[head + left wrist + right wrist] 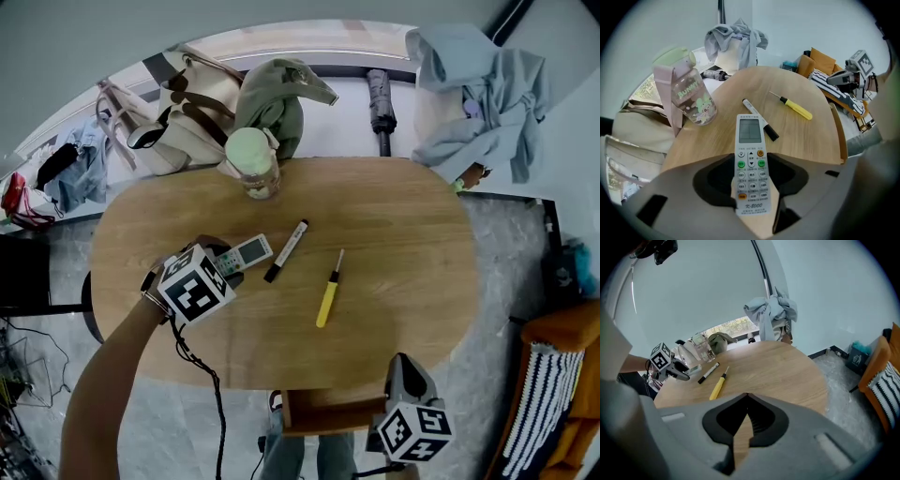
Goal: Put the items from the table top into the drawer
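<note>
The white remote (751, 159), buttons up, is clamped in the left gripper (750, 187). 1 black marker (286, 250) and 1 yellow-handled screwdriver (328, 292) lie apart on the table (394, 234).

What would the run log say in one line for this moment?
left gripper: jaws shut on remote | right gripper: jaws shut, empty | marker, screwdriver, bottle on table

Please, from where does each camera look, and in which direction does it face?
Head view: above the table, looking steeply down; the left gripper, right gripper and a forearm show.
Left gripper view: rides the left gripper, faces across the table; its jaws hold the remote control.
Right gripper view: rides the right gripper by the near edge, faces across; jaws together.
Shared: both gripper views show the yellow screwdriver and black marker.
</note>
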Action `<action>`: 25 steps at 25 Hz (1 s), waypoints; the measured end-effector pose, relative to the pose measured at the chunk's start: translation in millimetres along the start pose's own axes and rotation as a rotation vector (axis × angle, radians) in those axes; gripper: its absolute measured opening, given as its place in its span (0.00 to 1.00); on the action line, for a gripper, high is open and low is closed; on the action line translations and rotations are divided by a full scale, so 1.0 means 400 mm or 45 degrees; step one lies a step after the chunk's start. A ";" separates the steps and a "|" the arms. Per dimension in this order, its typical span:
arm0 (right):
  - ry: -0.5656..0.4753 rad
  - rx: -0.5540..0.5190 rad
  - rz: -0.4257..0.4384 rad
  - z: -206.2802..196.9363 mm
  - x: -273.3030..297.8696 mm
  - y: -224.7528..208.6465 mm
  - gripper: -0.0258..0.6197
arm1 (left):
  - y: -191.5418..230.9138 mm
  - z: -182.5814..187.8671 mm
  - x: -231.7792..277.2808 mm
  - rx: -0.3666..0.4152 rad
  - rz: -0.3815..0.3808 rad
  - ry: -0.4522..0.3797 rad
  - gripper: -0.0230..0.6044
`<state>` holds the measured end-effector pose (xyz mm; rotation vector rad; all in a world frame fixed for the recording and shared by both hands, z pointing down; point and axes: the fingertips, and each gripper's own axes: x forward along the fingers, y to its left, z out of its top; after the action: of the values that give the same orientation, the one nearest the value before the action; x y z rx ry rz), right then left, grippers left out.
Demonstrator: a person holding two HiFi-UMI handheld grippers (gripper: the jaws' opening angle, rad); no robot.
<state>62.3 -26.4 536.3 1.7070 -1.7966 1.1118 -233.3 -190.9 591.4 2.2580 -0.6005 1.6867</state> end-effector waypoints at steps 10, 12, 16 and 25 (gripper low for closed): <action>-0.012 -0.047 -0.012 -0.034 -0.069 0.006 0.05 | -0.050 0.012 -0.099 -0.066 0.080 -0.083 0.38; -0.019 -0.051 -0.018 -0.039 -0.089 0.001 0.05 | -0.073 0.018 -0.122 -0.063 0.082 -0.100 0.38; -0.029 -0.042 -0.036 -0.049 -0.134 -0.014 0.05 | -0.128 0.054 -0.170 -0.050 0.086 -0.151 0.38; -0.047 -0.035 -0.104 -0.073 -0.216 -0.073 0.05 | -0.278 0.162 -0.234 0.021 0.100 -0.253 0.38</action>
<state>97.6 52.4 494.9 1.7793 -1.7391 1.0239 -148.5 -105.6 487.1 2.4629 -0.7298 1.5170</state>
